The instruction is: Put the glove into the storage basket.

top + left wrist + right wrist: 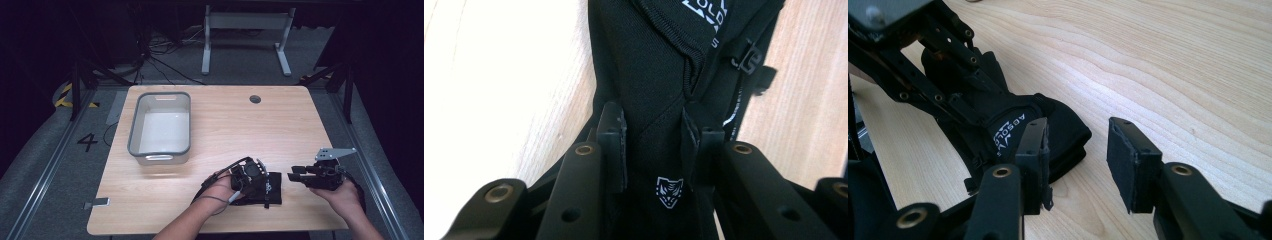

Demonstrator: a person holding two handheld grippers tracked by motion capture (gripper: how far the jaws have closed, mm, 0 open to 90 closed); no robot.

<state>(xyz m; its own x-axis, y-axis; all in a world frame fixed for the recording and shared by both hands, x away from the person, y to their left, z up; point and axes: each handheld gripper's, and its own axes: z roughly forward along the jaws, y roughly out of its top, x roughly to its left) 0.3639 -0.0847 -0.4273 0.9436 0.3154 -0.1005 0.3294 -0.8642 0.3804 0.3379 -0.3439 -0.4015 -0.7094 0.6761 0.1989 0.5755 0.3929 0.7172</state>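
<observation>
A black fabric pouch [267, 189] lies flat on the tabletop [225, 125] near its front edge, right in front of the person. The left hand-held gripper [653, 145] is clenched on a fold of the pouch, its pads pinching the cloth from both sides, most likely to pin or lift that end so the soft fabric cannot slide about. The right hand-held gripper [1078, 155] hangs just beside the pouch's rounded far end with its jaws spread wide and nothing between them, seemingly lined up to take the free end so both ends are controlled. A grey bin [161, 127] stands well apart at the back left, a likely place to put the pouch.
</observation>
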